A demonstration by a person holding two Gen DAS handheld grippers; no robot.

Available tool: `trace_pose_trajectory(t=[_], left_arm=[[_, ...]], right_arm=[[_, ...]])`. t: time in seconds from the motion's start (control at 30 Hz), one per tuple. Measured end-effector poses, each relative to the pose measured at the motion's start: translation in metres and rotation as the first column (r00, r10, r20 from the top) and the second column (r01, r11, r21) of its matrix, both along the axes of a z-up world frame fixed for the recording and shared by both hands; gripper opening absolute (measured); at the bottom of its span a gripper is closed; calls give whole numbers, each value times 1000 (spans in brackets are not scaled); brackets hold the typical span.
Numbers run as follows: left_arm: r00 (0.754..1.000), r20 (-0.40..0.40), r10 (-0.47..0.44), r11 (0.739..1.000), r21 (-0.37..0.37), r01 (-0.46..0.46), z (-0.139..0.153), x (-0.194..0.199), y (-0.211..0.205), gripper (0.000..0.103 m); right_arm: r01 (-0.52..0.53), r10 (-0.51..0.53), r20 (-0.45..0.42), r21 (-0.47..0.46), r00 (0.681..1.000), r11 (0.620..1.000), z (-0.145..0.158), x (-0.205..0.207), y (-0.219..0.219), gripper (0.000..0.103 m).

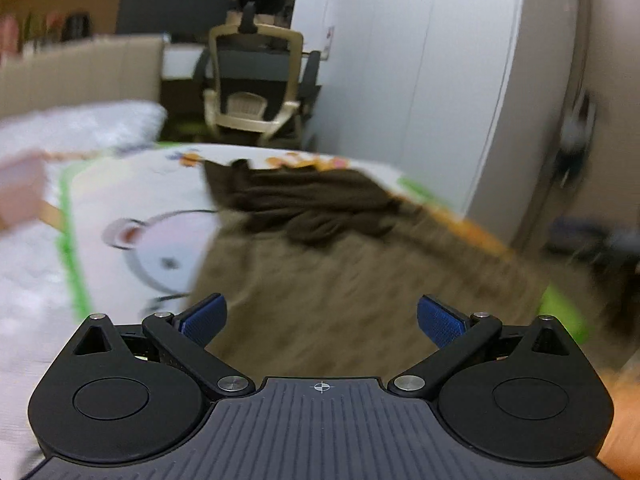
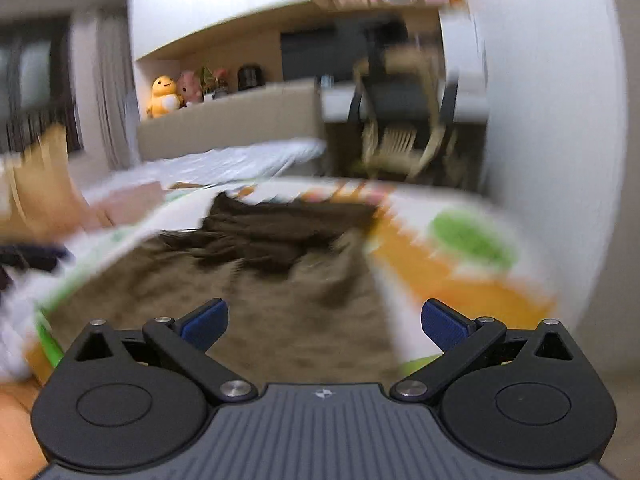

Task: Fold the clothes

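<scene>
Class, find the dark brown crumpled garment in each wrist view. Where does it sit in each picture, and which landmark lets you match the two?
Left wrist view: the dark garment sits at centre, just above the middle, at the far end of the lighter brown cloth.
Right wrist view: the dark garment sits at centre, slightly left, again beyond the brown cloth.
Shared landmark: the beige office chair behind the bed.

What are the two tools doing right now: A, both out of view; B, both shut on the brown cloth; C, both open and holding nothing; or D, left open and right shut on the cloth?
C: the left tool and right tool each show blue pads spread wide apart, with the brown fuzzy garment lying ahead, ungripped.
</scene>
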State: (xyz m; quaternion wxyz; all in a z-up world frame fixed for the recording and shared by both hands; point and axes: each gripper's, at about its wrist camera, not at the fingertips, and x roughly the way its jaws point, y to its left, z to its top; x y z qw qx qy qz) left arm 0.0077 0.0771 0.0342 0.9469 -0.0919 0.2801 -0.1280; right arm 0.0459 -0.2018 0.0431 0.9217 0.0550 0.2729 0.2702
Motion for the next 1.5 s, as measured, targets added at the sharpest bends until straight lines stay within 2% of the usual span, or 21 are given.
trace_pose_trajectory(t=[0.03, 0.07, 0.2, 0.33, 0.57, 0.93, 1.03, 1.17, 1.3, 1.4, 1.5], left_arm=[[1000, -12, -2, 999, -48, 2, -2, 11, -2, 103], [1000, -31, 4, 998, -61, -6, -8, 20, -3, 103], [990, -133, 50, 996, -67, -59, -34, 50, -4, 103], [970, -225, 93, 991, -73, -112, -59, 51, 10, 103], [978, -192, 78, 994, -55, -90, -64, 44, 12, 103], [979, -191, 76, 996, 57, -66, -65, 45, -4, 103], [975, -209, 74, 996, 59, -63, -62, 47, -4, 103], [967, -255, 7, 999, -42, -19, -45, 58, 5, 103], [983, -183, -11, 1000, -14, 8, -11, 90, 11, 103], [993, -114, 1, 1000, 4, -1, 12, 127, 19, 103], [993, -113, 39, 999, 17, -38, 15, 179, 28, 103]], right_arm=[[-12, 14, -49, 34, 999, 999, -5, 11, 6, 103], [-23, 26, -79, 48, 997, 999, -10, 18, 13, 103], [-16, 16, -132, -4, 991, 1000, -31, 30, 28, 103], [17, -21, -180, -24, 983, 1000, -50, 31, 24, 103], [19, -35, -160, -102, 987, 995, -50, 26, 34, 103], [19, -52, -136, -232, 989, 972, -48, 21, 51, 103], [-13, -16, -142, -199, 990, 980, -39, 25, 50, 103], [-14, 7, -38, -194, 999, 981, -4, 43, 49, 103], [18, -9, 42, -214, 999, 977, 19, 86, 61, 103], [15, 9, 88, -269, 996, 963, 28, 124, 80, 103], [15, 10, 80, -304, 997, 953, 31, 173, 105, 103]])
